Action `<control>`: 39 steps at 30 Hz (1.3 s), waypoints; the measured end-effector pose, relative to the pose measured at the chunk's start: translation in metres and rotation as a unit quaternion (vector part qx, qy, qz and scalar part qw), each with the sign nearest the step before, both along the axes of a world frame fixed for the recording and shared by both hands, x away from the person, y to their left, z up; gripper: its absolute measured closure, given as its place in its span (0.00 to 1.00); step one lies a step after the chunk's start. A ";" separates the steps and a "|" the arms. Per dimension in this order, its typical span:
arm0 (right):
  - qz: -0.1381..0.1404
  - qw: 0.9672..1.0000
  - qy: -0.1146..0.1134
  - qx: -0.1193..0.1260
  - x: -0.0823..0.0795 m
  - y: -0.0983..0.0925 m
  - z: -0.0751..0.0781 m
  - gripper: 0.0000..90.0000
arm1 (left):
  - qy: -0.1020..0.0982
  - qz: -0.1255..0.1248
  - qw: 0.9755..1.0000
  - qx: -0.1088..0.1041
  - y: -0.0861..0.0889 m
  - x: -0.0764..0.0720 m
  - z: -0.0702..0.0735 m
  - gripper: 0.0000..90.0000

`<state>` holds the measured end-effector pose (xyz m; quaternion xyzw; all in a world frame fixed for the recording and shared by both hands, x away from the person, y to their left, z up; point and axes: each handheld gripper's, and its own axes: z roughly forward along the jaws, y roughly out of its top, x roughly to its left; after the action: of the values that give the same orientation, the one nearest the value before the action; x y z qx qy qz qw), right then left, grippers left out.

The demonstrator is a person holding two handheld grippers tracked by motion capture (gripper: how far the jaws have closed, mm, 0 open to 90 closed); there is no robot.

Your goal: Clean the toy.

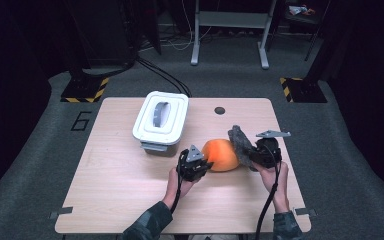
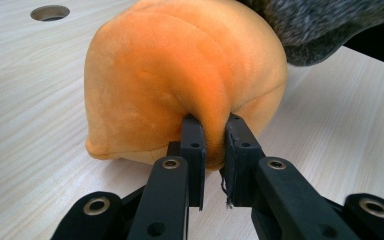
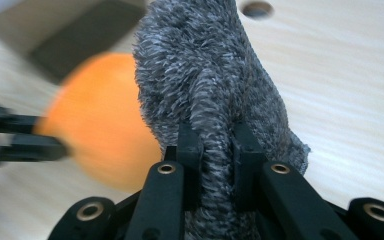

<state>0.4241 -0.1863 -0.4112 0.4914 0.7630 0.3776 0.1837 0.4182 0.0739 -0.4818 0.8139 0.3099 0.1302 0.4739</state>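
A: The orange plush (image 2: 180,85) is resting on the surface (image 1: 120,180), just ahead of the left claw (image 2: 212,145), which is pinching a small fold of it. The grey fuzzy cloth (image 3: 205,85) is hanging up out of the right claw (image 3: 214,145), pinched tight, leaning against the plush's far side.

B: That fold is looking shallow; any tug is risking a slip. The cloth could be dragging the plush along too.

A: The high view is giving the white lidded bin (image 1: 161,119) beyond the left claw; the right claw's camera is blurring it.
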 end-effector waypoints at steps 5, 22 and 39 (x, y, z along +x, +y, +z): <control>0.045 0.999 -0.011 0.010 -0.004 0.025 0.013 0.87 | 0.003 -0.002 1.000 -0.001 0.000 0.001 0.000 0.90; 0.033 0.998 -0.001 -0.051 0.008 0.051 -0.007 0.88 | 0.008 -0.005 1.000 0.007 -0.001 0.002 0.000 0.90; -0.049 0.993 0.086 -0.060 0.030 -0.007 -0.068 0.87 | 0.015 -0.003 1.000 -0.001 -0.003 0.000 -0.004 0.90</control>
<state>0.4543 -0.1932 -0.4790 0.5473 0.7721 0.2778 0.1646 0.4185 0.0713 -0.4856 0.8161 0.3149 0.1164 0.4704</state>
